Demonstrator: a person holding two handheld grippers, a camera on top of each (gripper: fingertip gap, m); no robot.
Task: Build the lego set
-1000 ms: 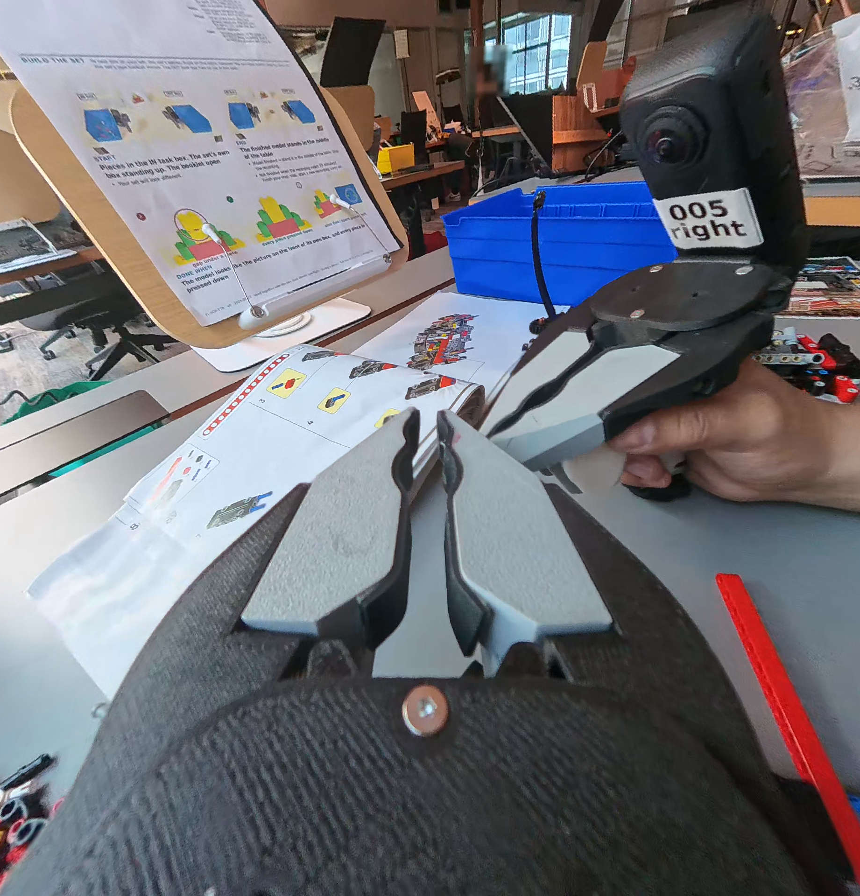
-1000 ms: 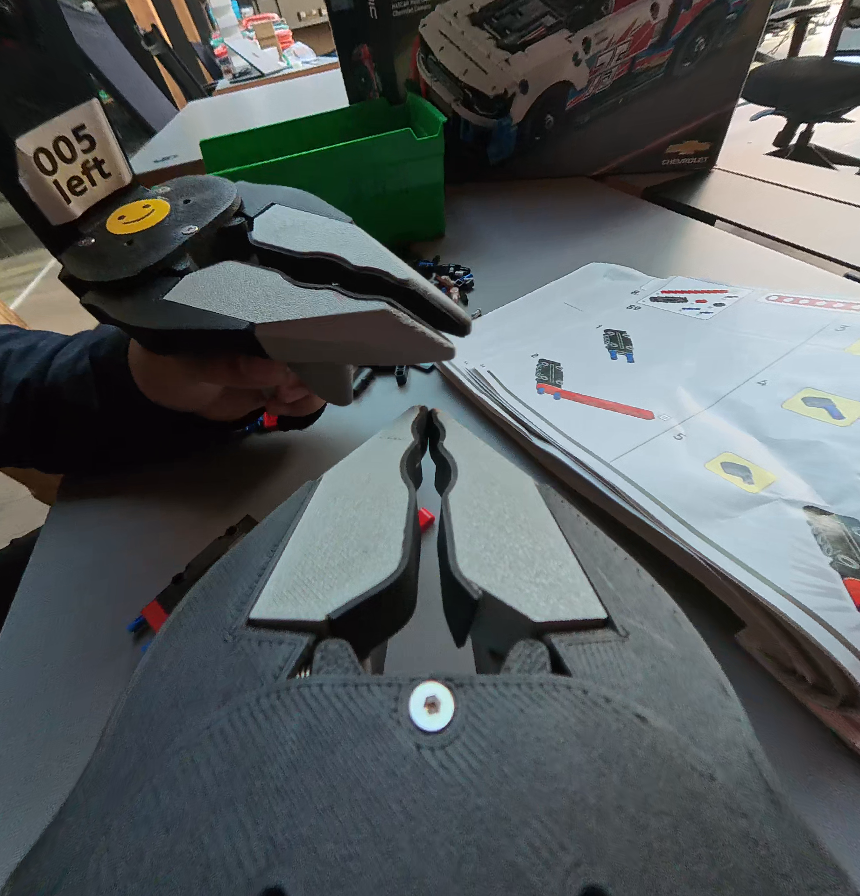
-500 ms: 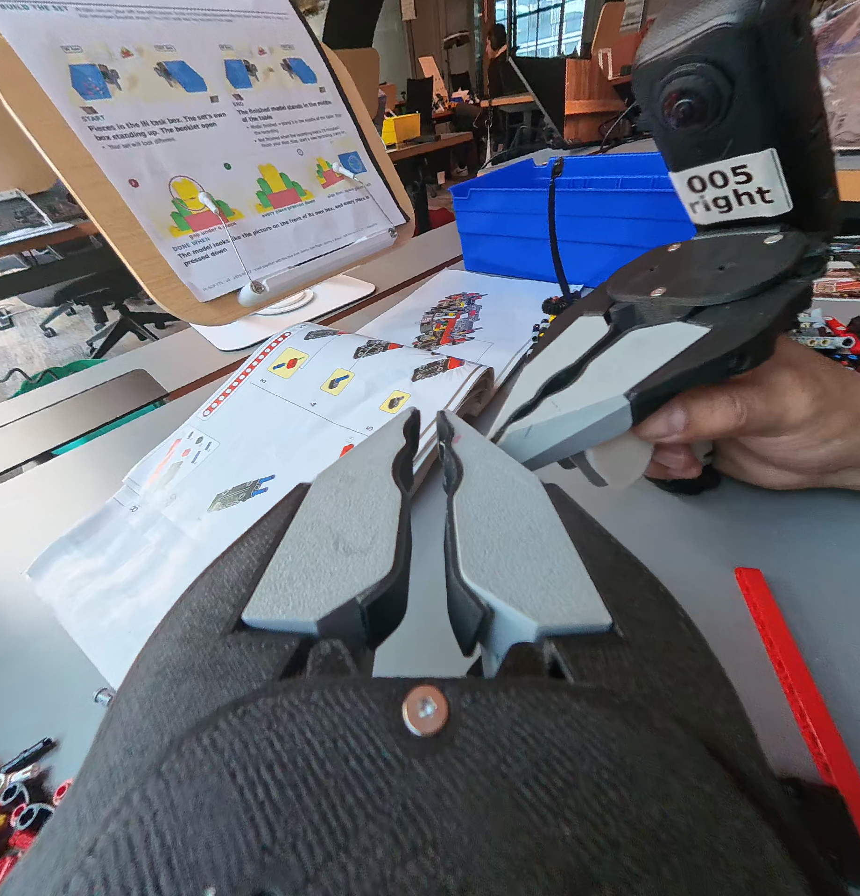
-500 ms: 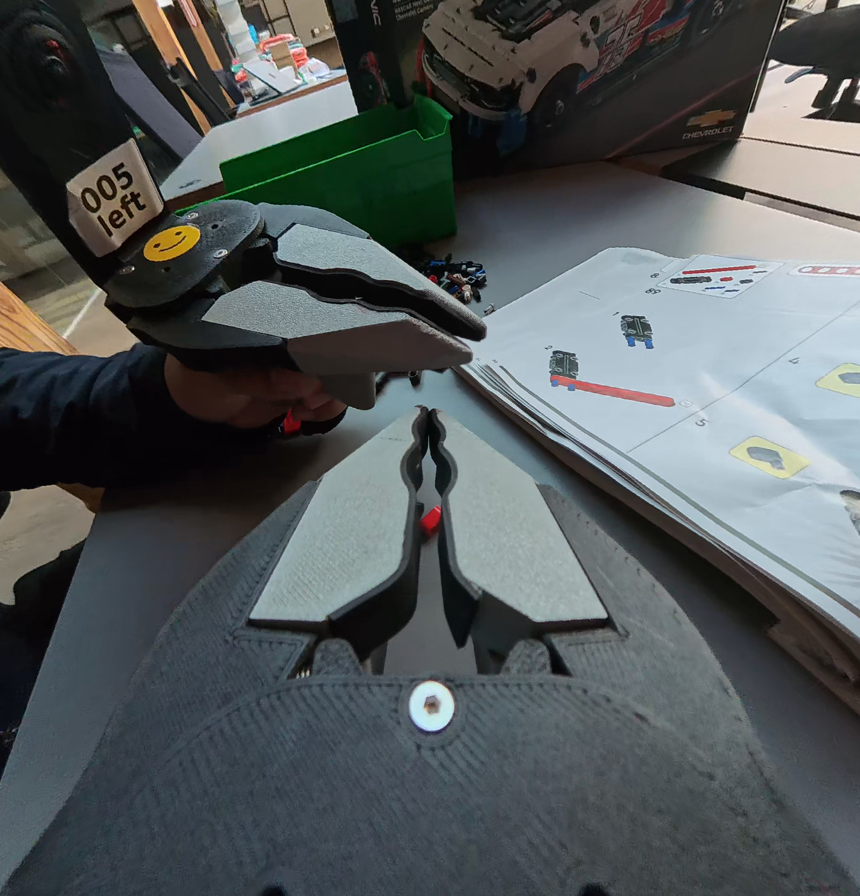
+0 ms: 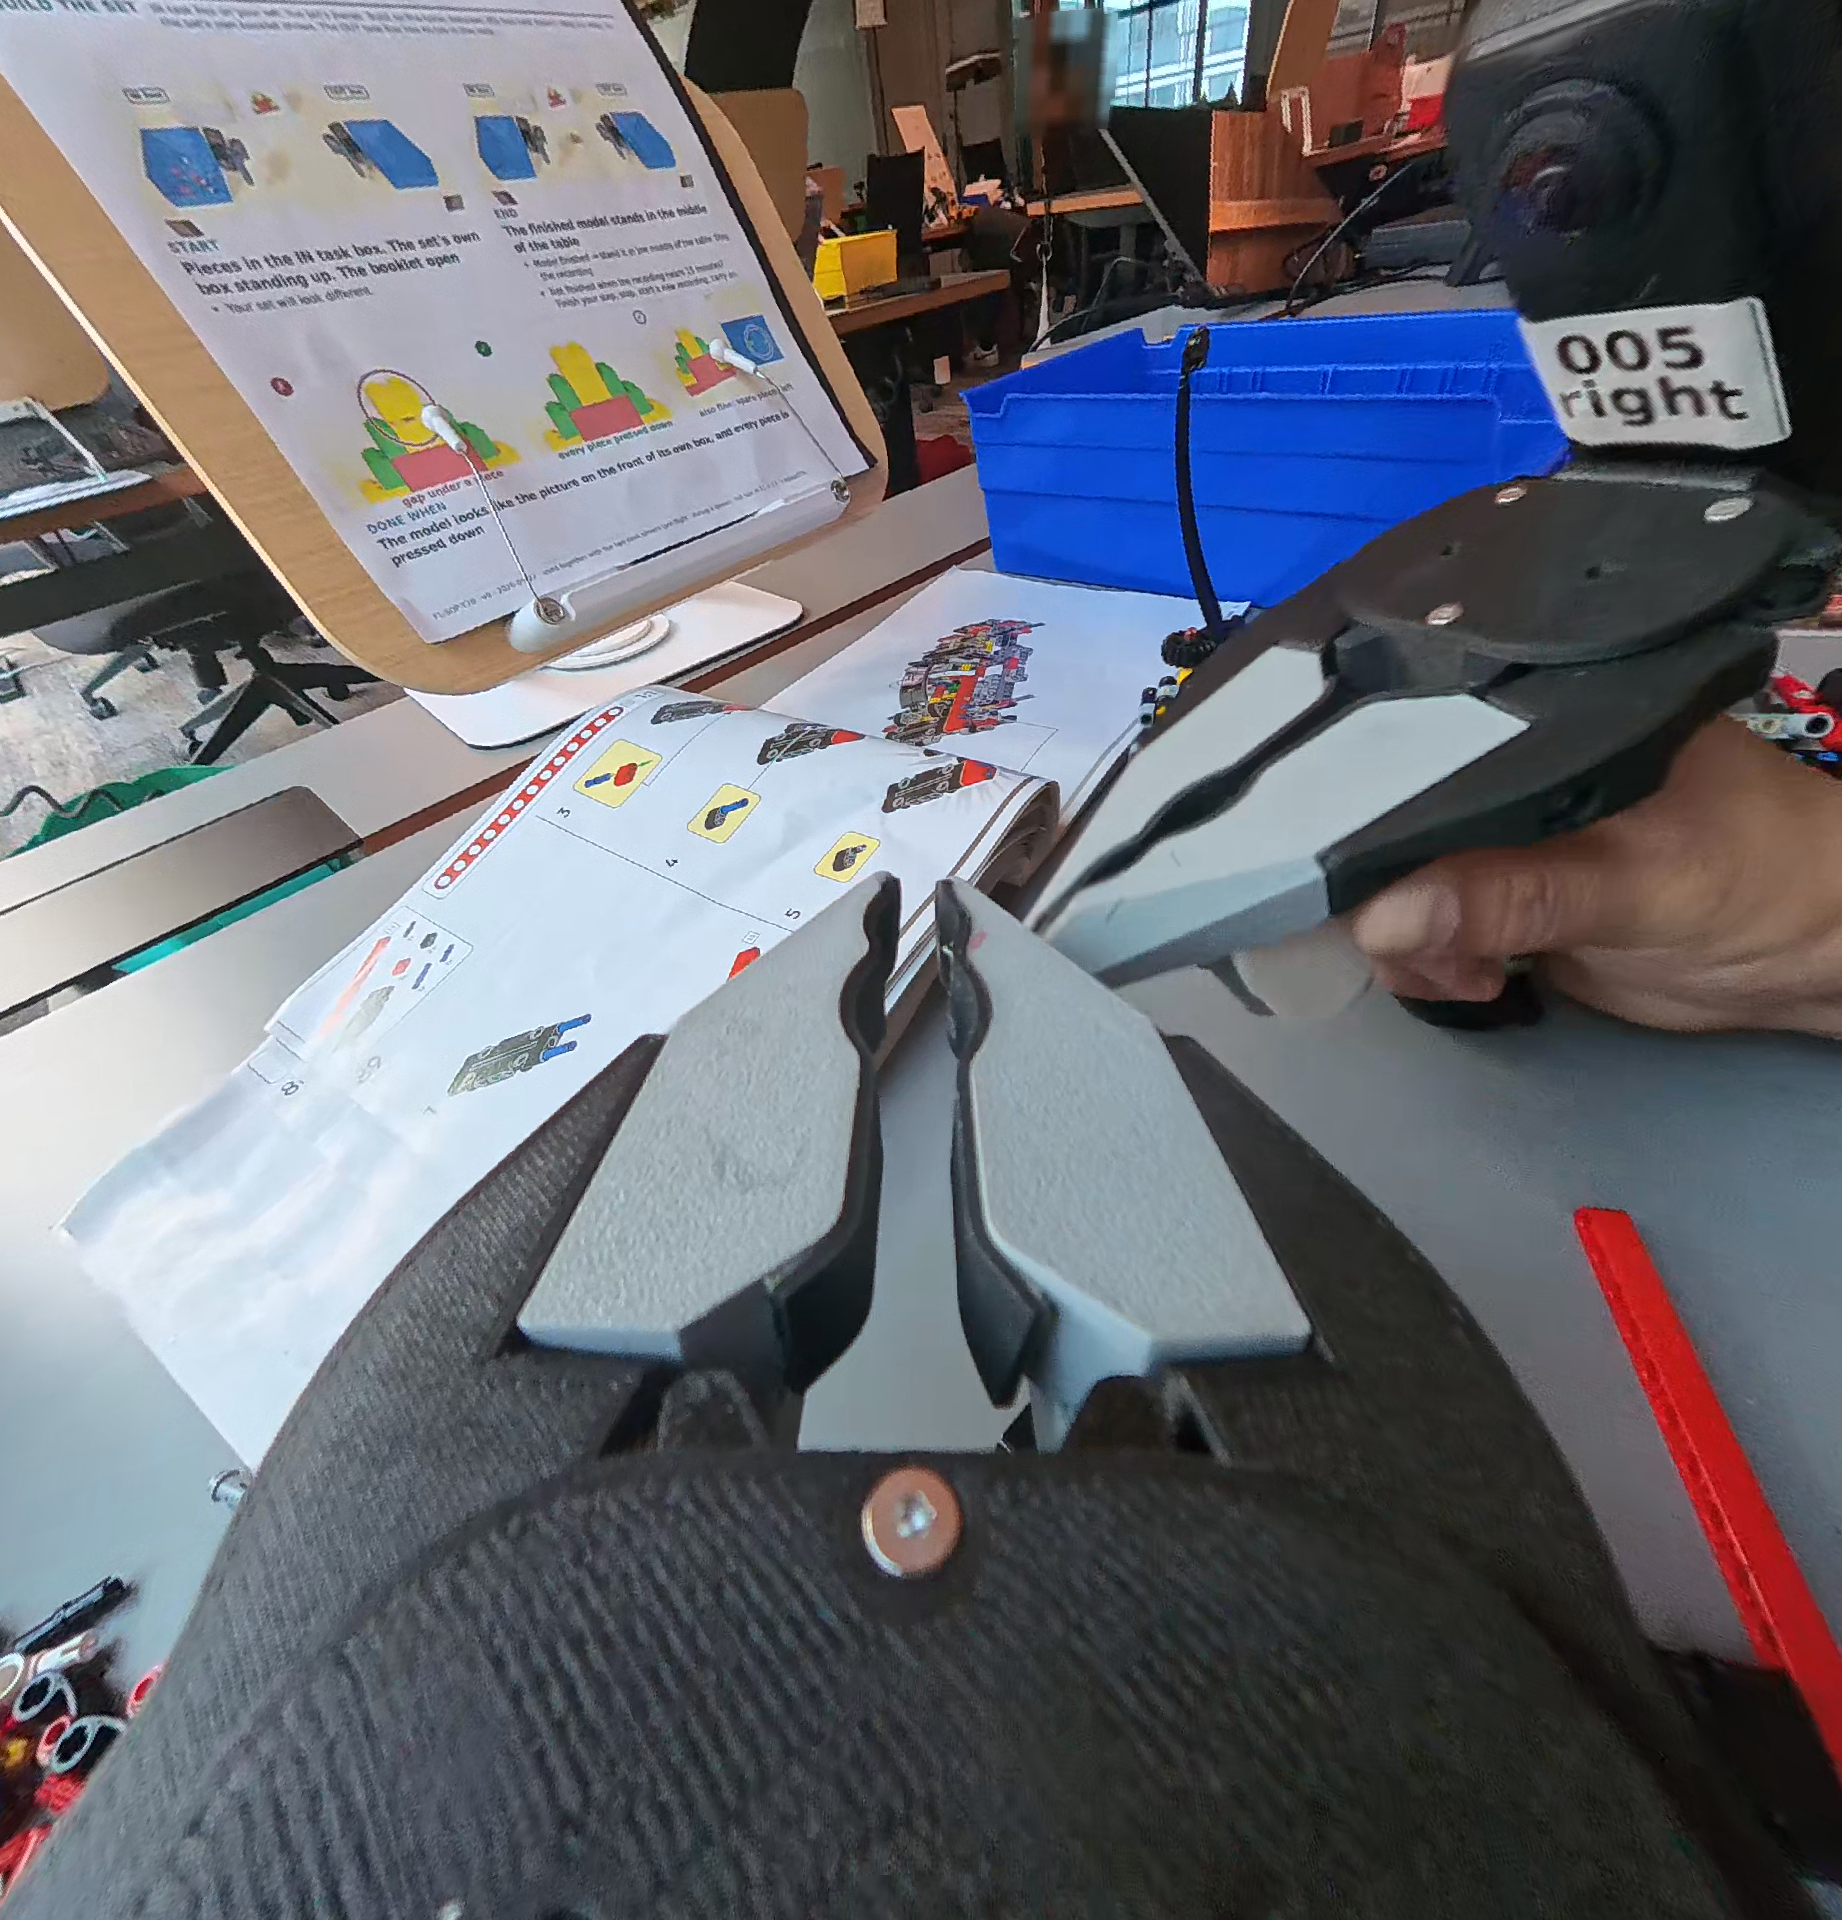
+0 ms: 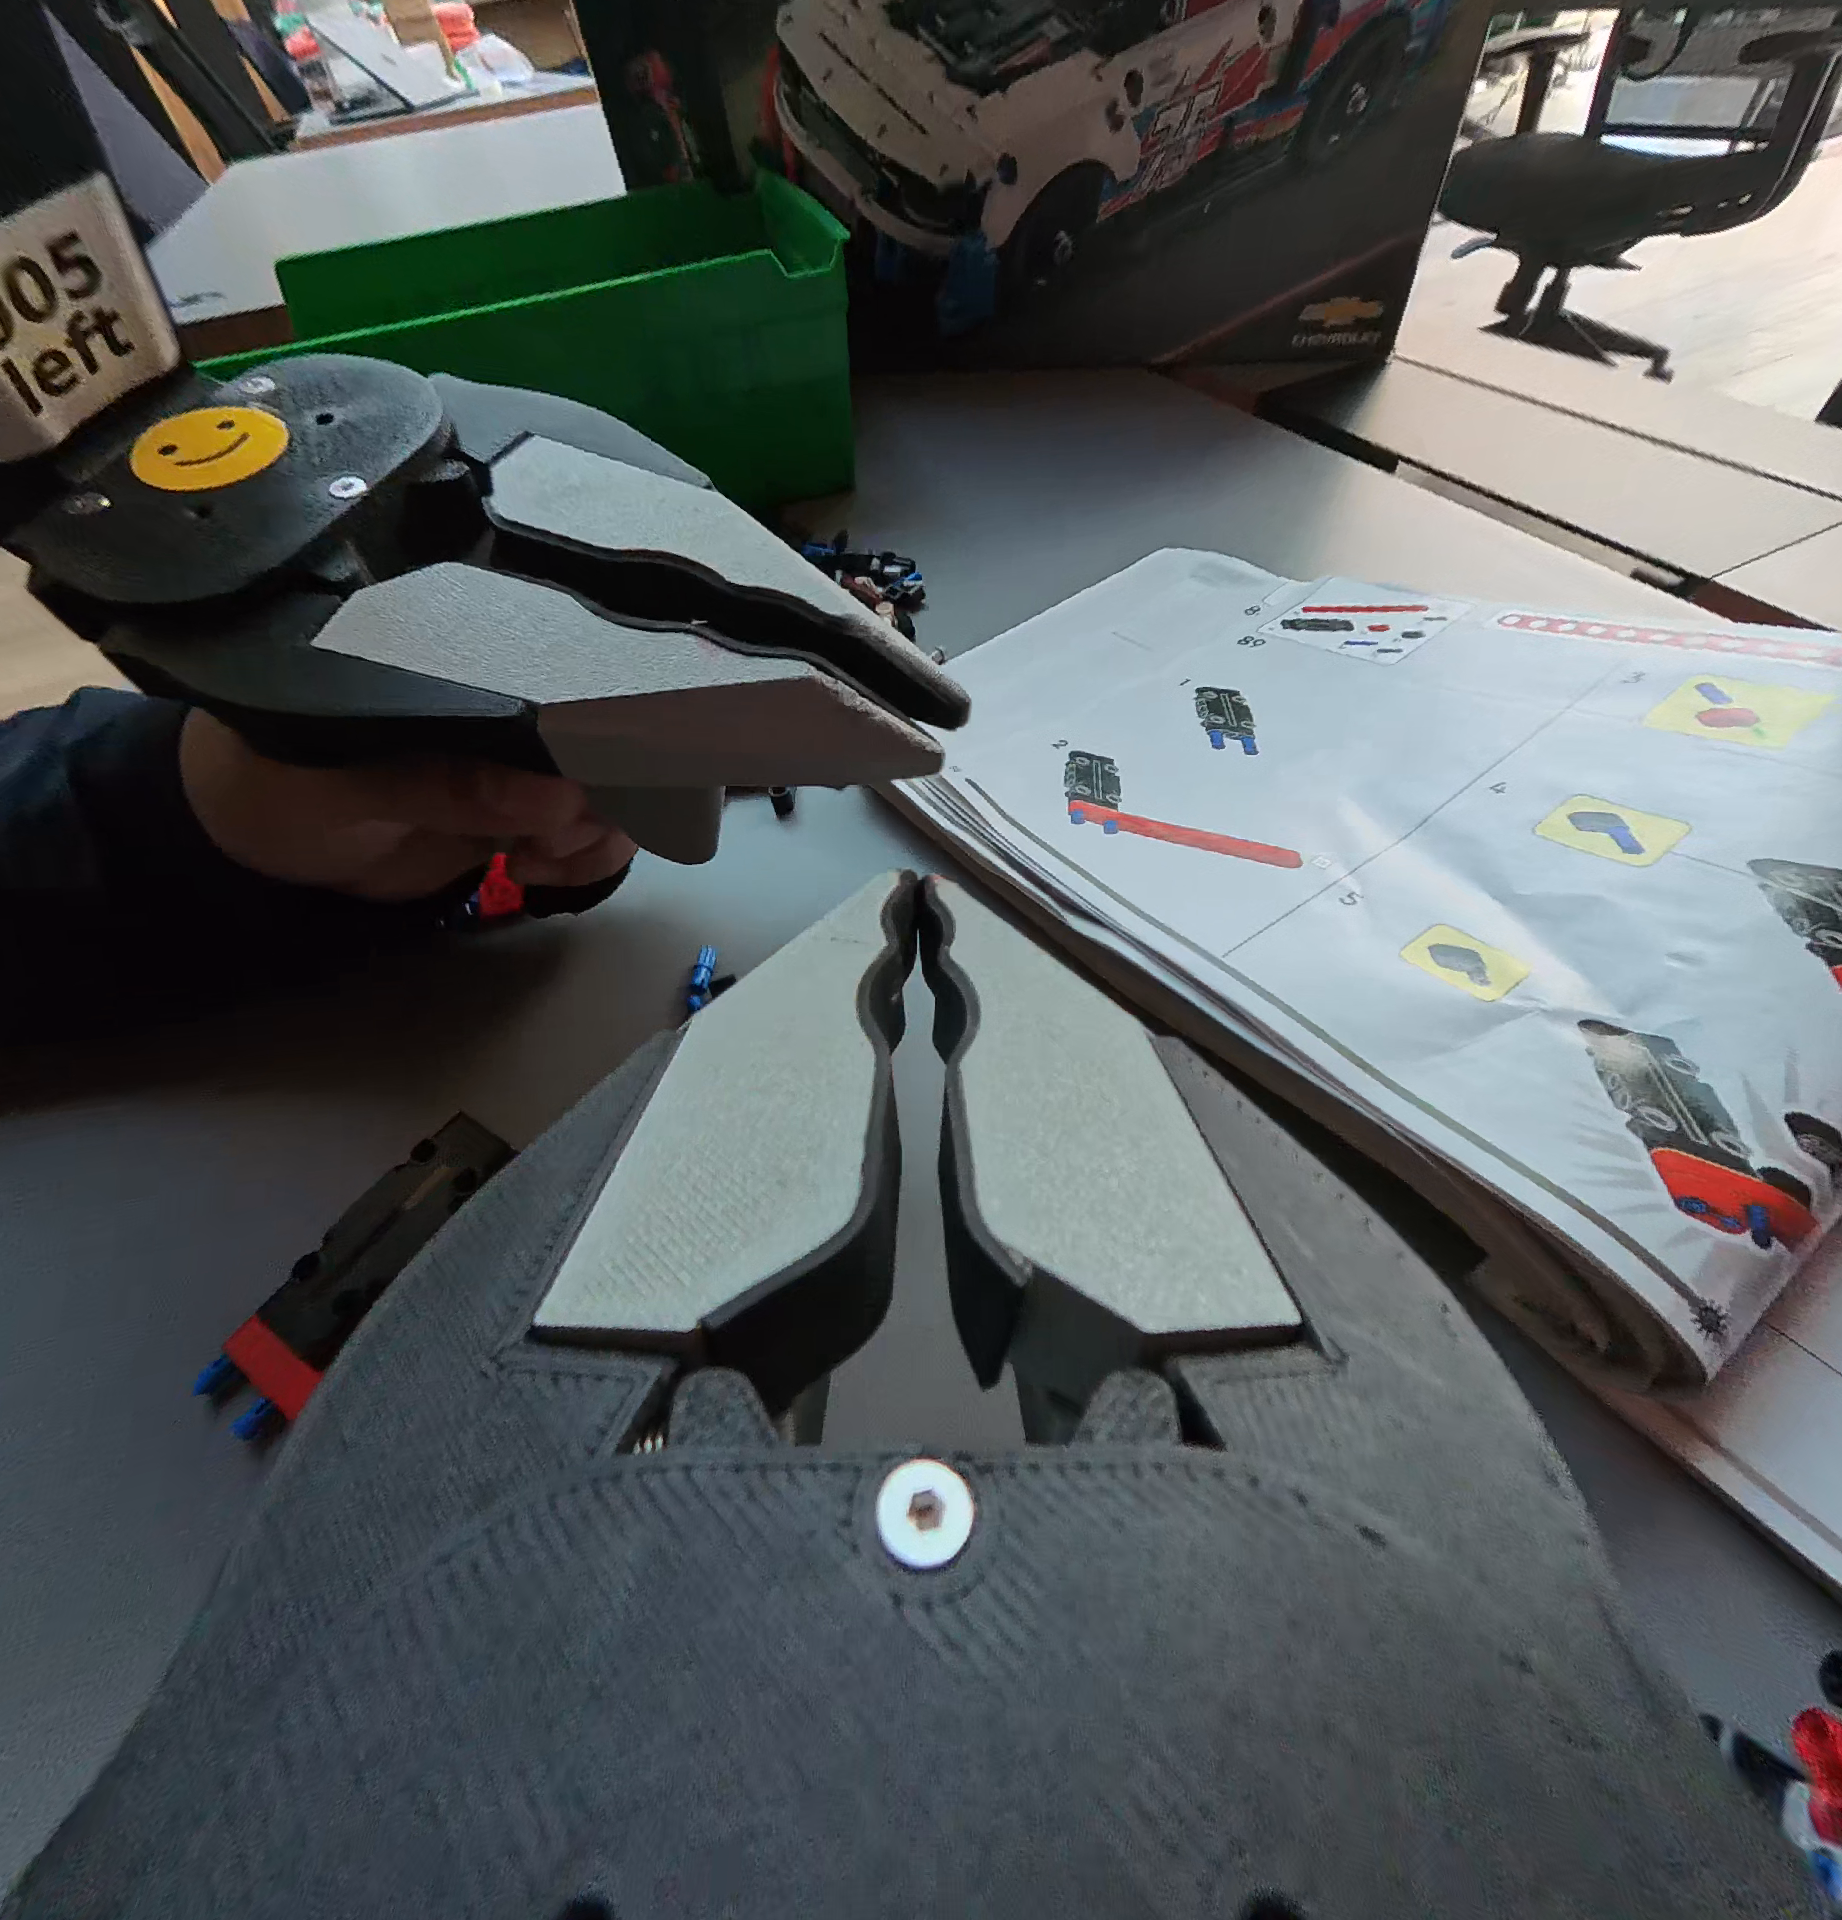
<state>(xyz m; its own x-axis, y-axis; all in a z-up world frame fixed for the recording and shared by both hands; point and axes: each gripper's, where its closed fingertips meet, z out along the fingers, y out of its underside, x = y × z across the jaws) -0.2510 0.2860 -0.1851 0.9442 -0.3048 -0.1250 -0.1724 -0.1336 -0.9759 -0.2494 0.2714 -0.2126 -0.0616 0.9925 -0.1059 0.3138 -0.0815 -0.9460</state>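
The right gripper (image 6: pixel 917 894), level above the grey table (image 6: pixel 1052 468), has its jaws pressed together on nothing. Just beyond, the left gripper (image 5: pixel 912 899) hovers, jaws slightly parted, over the open booklet's (image 5: pixel 605 894) edge.

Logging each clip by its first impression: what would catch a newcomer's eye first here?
The two handheld grippers, nose to nose above the grey table: the left gripper with its yellow smiley sticker, and the right gripper with its tips together. Beside them lies the open instruction booklet; behind stand a green bin and a model-car box.
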